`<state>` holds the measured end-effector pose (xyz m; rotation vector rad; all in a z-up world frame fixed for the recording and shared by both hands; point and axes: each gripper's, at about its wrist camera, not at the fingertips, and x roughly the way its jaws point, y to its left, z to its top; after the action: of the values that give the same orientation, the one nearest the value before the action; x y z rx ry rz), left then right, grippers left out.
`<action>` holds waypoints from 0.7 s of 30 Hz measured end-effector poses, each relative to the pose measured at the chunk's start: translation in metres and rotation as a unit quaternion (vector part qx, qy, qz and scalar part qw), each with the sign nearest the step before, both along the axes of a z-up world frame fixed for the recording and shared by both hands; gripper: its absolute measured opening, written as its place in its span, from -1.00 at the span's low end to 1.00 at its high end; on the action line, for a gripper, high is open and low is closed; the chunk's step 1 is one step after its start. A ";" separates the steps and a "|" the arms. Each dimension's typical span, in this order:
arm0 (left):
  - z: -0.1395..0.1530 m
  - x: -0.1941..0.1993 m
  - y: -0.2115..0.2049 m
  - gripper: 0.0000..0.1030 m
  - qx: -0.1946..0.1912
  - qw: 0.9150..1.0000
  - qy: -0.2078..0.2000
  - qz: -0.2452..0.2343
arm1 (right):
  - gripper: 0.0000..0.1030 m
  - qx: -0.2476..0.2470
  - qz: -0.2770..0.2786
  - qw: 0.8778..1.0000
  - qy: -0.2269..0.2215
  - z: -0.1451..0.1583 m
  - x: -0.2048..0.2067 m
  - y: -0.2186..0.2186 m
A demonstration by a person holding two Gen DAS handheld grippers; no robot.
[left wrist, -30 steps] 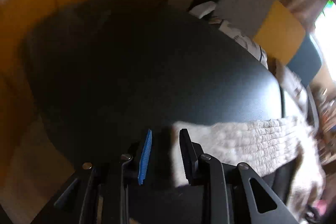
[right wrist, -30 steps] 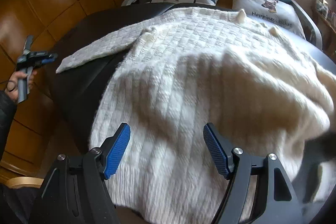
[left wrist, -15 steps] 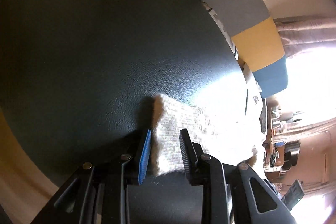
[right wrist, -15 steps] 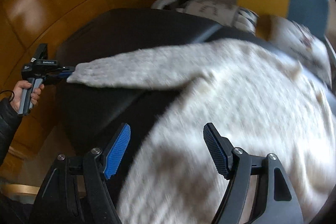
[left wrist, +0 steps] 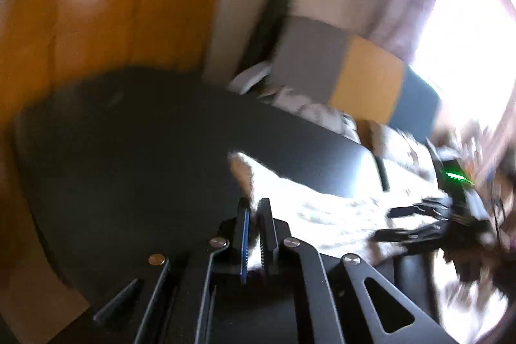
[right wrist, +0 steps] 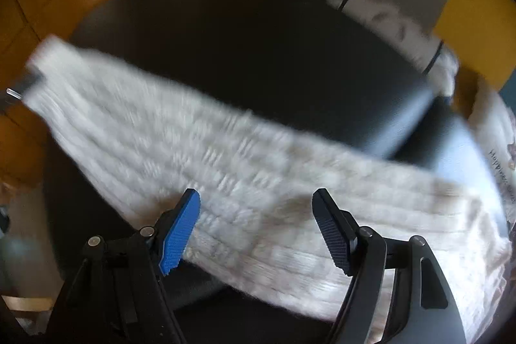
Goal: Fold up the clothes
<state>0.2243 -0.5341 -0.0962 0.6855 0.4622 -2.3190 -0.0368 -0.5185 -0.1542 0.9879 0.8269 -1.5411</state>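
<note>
Left gripper (left wrist: 254,215) clamped on cream knit sweater (right wrist: 225,163) cuff; right gripper (right wrist: 256,228) wide open, empty, over sweater at black table (right wrist: 258,47) near edge. Risk: stretchy cuff slipping from narrow pinch.

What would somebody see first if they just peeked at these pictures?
A fluffy white sweater stretches across a round black table. The left gripper pinches one end of it, while the right gripper hangs open over the middle. Behind the table sits a grey, yellow and blue chair.
</note>
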 end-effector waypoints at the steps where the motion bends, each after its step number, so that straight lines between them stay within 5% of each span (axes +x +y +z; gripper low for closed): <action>1: -0.007 -0.011 0.005 -0.92 -0.019 0.999 -0.027 -0.020 | 0.63 -0.009 -0.002 1.000 0.009 -0.001 0.002 -0.001; 4: -0.033 -0.024 0.008 -0.91 -0.003 0.995 -0.088 -0.053 | 0.68 -0.014 -0.021 1.000 -0.008 -0.005 -0.003 -0.002; 6: -0.054 -0.013 -0.009 -0.85 0.063 0.994 -0.091 -0.024 | 0.69 -0.015 -0.020 1.000 -0.004 -0.006 -0.002 -0.002; 14: -0.071 0.041 -0.045 -0.49 0.147 0.987 -0.042 0.042 | 0.71 -0.026 -0.025 0.999 -0.004 -0.010 -0.004 0.004; 21: -0.073 0.047 -0.088 -0.30 0.242 0.969 0.008 0.044 | 0.75 -0.027 -0.030 0.999 -0.002 -0.010 -0.006 0.001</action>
<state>0.2714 -0.6220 -0.1696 0.8515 1.0647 -2.1405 -0.0423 -0.5175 -0.1642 0.9838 0.7546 -1.6050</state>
